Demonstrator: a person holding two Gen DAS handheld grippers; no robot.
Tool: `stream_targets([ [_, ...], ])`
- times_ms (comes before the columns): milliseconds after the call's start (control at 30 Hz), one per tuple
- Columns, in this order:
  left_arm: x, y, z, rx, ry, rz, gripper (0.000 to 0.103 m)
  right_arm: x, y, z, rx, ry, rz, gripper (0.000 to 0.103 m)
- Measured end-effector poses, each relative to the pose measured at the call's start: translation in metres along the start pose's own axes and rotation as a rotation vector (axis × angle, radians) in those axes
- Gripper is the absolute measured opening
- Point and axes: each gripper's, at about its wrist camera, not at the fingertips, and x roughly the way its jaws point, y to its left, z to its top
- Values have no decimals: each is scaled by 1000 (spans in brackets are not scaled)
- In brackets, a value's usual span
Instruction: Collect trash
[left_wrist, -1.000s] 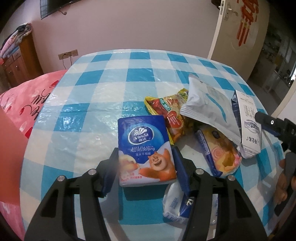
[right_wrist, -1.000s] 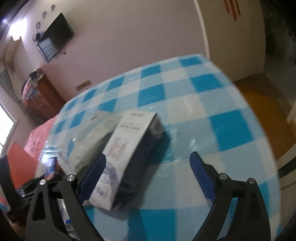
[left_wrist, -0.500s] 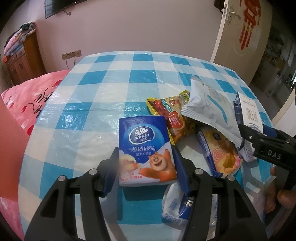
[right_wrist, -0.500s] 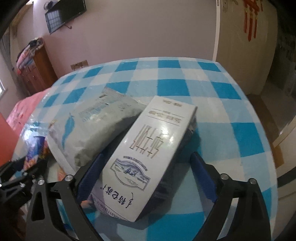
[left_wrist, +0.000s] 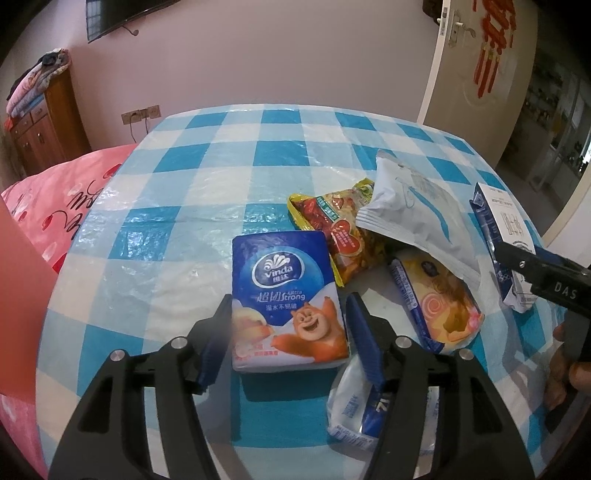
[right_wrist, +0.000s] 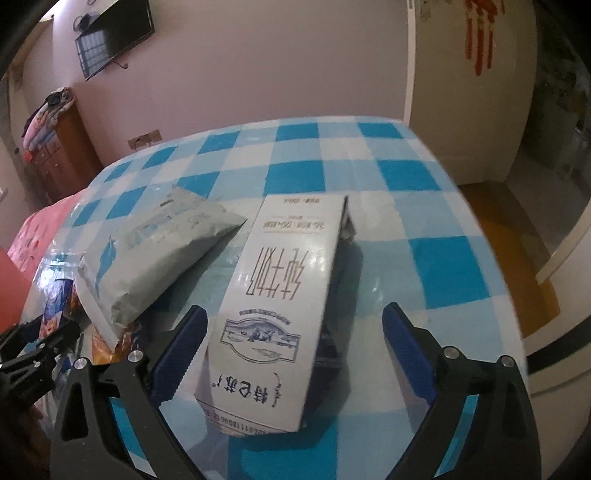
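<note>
The left claw (left_wrist: 288, 332) stays clamped on the soft, glossy tissue pack (left_wrist: 286, 299); the right claw (right_wrist: 291, 343), spread apart, has closed in around the boxy carton (right_wrist: 280, 295).

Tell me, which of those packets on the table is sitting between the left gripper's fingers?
The blue Vinda tissue pack with the cartoon bear. The left gripper straddles it; the snack wrappers and the grey pouch lie off to its right.
</note>
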Motion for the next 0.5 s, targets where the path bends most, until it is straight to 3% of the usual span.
stream_targets([
  [100,0,0,0,0,-4,1,62,-1,4,2,-16,-26,-14,90],
  [133,0,0,0,0,-4,1,62,0,5,2,-24,-21,-27,77],
  [233,0,0,0,-3,-4,-3,62,4,4,3,-20,-15,-29,71],
  [500,-1,4,0,-23,-1,-3,58,1,3,0,-4,-26,0,66],
])
